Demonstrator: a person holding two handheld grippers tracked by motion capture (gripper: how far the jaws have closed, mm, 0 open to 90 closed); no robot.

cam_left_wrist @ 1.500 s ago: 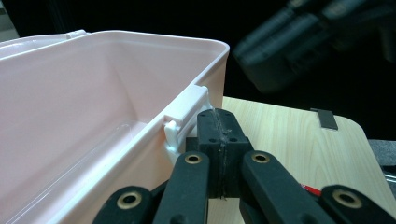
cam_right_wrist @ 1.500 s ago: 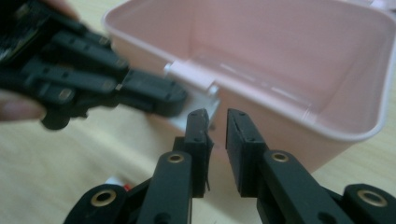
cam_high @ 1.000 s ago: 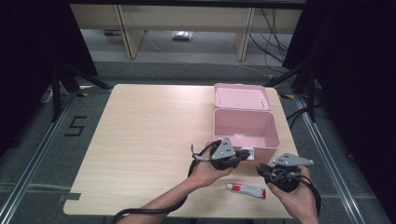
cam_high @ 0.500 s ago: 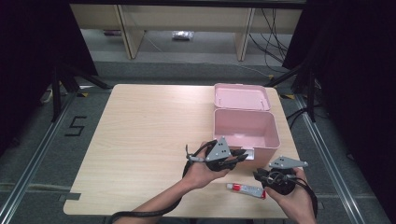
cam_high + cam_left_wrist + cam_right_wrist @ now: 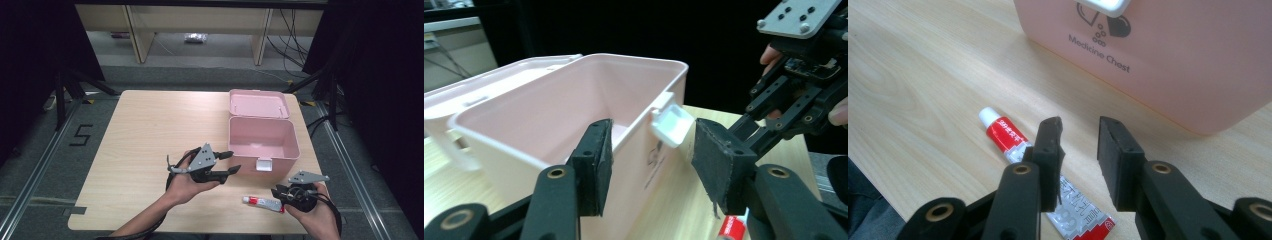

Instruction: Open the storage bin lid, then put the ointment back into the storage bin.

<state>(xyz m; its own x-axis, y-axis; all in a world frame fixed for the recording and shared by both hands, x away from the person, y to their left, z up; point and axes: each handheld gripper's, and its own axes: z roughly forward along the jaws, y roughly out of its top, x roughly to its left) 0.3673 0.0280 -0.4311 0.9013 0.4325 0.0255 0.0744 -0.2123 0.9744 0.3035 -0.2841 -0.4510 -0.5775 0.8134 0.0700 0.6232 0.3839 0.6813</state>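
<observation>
"Medicine Chest" on the pink box (image 5: 1158, 55) front, "5" taped on the floor (image 5: 81, 135)

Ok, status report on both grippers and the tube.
Left gripper just opened, empty, beside box. Right gripper opening, over tube, not gripping. Nothing blocking.

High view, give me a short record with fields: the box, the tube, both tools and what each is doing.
box: pink box, lid open and tipped back, white latch on its front, standing on the table
box contents: nothing seen inside
tube: red and white tube lying flat on the table, in front of the box
left tool: open, jaws just opened, nothing between them, near the box's front corner
right tool: open, jaws just opened wider, over the tube's end, not gripping it
</observation>
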